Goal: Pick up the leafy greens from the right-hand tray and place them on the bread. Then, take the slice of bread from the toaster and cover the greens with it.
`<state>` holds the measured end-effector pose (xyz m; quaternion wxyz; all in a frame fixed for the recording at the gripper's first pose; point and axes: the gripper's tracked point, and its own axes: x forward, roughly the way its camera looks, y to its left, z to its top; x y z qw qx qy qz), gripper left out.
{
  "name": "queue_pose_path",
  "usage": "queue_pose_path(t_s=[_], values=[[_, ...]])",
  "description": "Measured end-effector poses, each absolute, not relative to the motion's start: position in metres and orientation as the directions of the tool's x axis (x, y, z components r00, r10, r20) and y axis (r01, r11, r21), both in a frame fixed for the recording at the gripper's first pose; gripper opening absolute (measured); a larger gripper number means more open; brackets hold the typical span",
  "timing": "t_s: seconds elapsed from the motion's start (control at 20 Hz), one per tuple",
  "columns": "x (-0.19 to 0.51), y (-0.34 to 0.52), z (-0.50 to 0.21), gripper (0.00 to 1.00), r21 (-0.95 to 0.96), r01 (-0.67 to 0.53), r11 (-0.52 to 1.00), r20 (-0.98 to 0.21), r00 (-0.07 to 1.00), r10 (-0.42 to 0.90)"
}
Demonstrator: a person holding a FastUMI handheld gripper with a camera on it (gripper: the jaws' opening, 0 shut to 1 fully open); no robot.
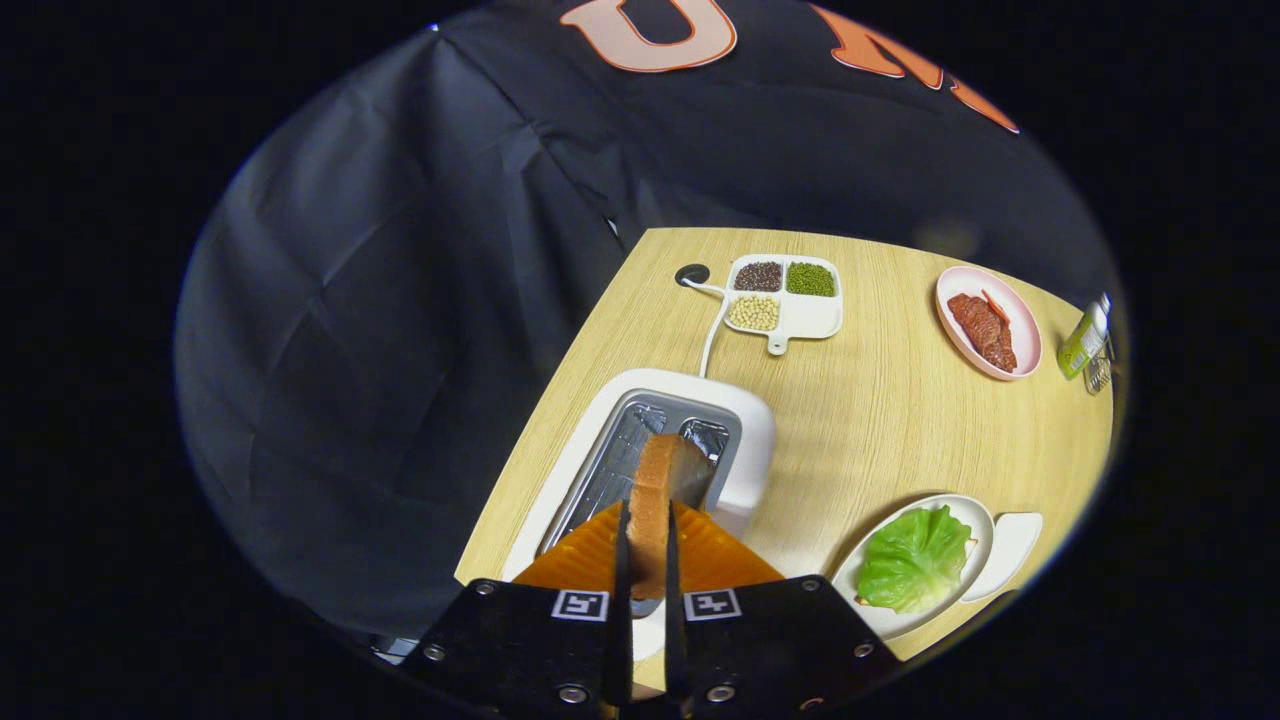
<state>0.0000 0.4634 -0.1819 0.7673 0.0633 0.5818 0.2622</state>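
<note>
While the leafy greens (915, 558) already lie on the plate (975, 520) to your right, step one looks done | your gripper (647, 560) has its jaws closed on the bread slice (655, 510), above the toaster (740, 420) | left: carry it over, cover the greens.
</note>
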Motion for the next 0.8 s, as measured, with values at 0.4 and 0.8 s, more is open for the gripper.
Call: queue_pose_path(t_s=[0.4,0.8], values=[[0.002,0.438,-0.136,0.13,0.446,-0.344,0.826,-0.786,0.291,0.545],[-0.013,0.399,-0.1,0.13,0.506,-0.388,0.77,-0.705,0.329,0.629]])
